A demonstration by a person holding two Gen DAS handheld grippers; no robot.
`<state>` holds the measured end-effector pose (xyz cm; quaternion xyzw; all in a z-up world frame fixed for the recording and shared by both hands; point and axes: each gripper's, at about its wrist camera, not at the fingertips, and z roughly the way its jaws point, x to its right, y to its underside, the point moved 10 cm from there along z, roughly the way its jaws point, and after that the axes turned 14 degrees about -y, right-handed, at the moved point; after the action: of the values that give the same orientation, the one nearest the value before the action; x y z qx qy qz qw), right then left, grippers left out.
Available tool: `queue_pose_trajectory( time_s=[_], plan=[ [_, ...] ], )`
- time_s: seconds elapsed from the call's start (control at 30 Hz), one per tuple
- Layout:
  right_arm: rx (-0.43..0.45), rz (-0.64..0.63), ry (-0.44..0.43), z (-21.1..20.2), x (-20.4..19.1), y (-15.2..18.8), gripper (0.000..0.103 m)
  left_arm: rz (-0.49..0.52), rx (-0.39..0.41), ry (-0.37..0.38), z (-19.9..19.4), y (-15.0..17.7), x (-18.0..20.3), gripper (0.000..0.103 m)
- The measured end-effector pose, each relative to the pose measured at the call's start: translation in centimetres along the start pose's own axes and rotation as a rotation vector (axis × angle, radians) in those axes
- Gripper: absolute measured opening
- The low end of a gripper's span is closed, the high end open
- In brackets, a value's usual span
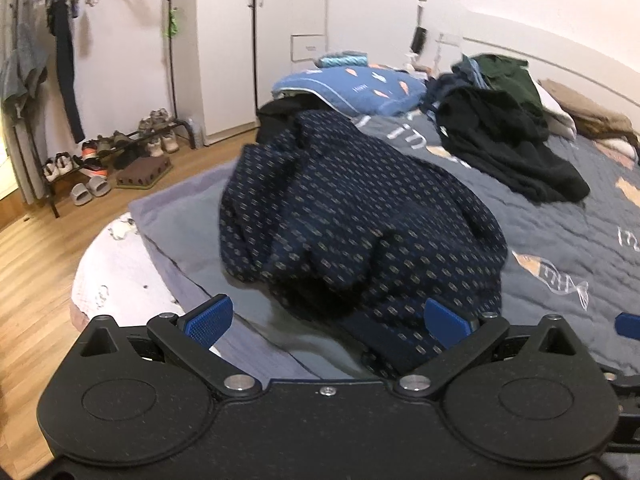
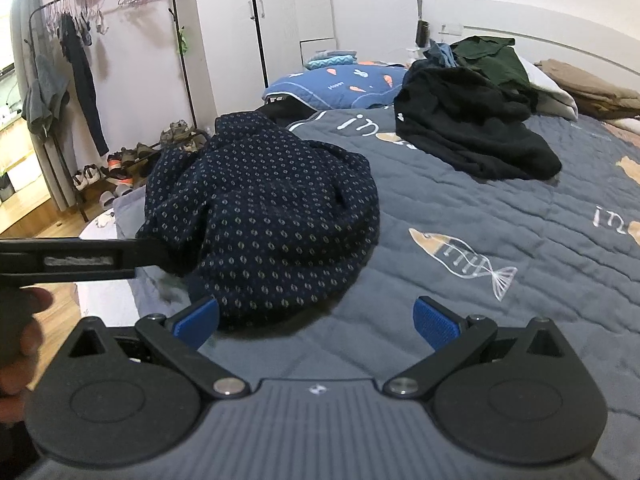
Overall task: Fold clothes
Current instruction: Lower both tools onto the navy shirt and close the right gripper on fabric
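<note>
A crumpled navy garment with a small dotted pattern (image 1: 352, 216) (image 2: 272, 216) lies in a heap near the foot corner of the grey quilted bed (image 2: 500, 320). My left gripper (image 1: 328, 322) is open just in front of the heap, and the garment's near edge lies between its blue pads, close to the right one. My right gripper (image 2: 316, 322) is open too, low over the quilt, with the heap's near edge by its left pad and nothing between its fingers. In the right wrist view the left gripper's black body (image 2: 80, 260) reaches in against the heap's left side, held by a hand (image 2: 24, 320).
A pile of black, green and blue clothes (image 1: 504, 140) (image 2: 472, 132) sits farther back on the bed beside a blue pillow (image 1: 360, 88). Beyond the bed's left edge are the wooden floor (image 1: 36, 264), a shoe rack (image 1: 120, 152) and a clothes rail with hanging items (image 2: 80, 68).
</note>
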<state>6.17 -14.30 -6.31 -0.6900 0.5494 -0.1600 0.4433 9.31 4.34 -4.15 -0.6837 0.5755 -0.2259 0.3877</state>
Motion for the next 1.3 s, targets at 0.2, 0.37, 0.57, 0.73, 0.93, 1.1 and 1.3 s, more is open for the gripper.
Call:
queue_pose_trajectory(
  time_s=[0.2, 0.37, 0.57, 0.73, 0.93, 1.1, 1.3],
  plan=[
    [-0.018, 0.028, -0.028, 3.7, -0.6, -1.1, 0.103, -0.059, -0.019, 0.054, 0.7, -0.8, -1.2, 0.103],
    [-0.008, 0.068, -0.055, 5.7, -0.9, -1.8, 0.103, -0.087, -0.006, 0.087, 1.2, -1.6, -2.0, 0.103],
    [-0.022, 0.065, -0.053, 7.8, -1.1, -2.5, 0.100, -0.116, -0.022, 0.115, 1.8, -1.6, -2.7, 0.102],
    [-0.031, 0.046, -0.045, 9.6, -1.5, -3.0, 0.101, -0.106, -0.012, 0.055, 2.4, -1.6, -3.6, 0.103],
    [-0.087, 0.058, -0.060, 11.8, -2.4, -2.9, 0.103, -0.110, 0.011, 0.030, 2.4, -2.0, -4.4, 0.103],
    [-0.078, 0.118, -0.078, 12.3, -1.7, -2.3, 0.101, -0.114, 0.014, 0.034, 2.4, -2.1, -4.5, 0.103],
    [-0.098, 0.127, -0.058, 12.6, -1.2, -1.6, 0.097, -0.097, 0.027, 0.023, 2.4, -2.1, -4.4, 0.103]
  ],
)
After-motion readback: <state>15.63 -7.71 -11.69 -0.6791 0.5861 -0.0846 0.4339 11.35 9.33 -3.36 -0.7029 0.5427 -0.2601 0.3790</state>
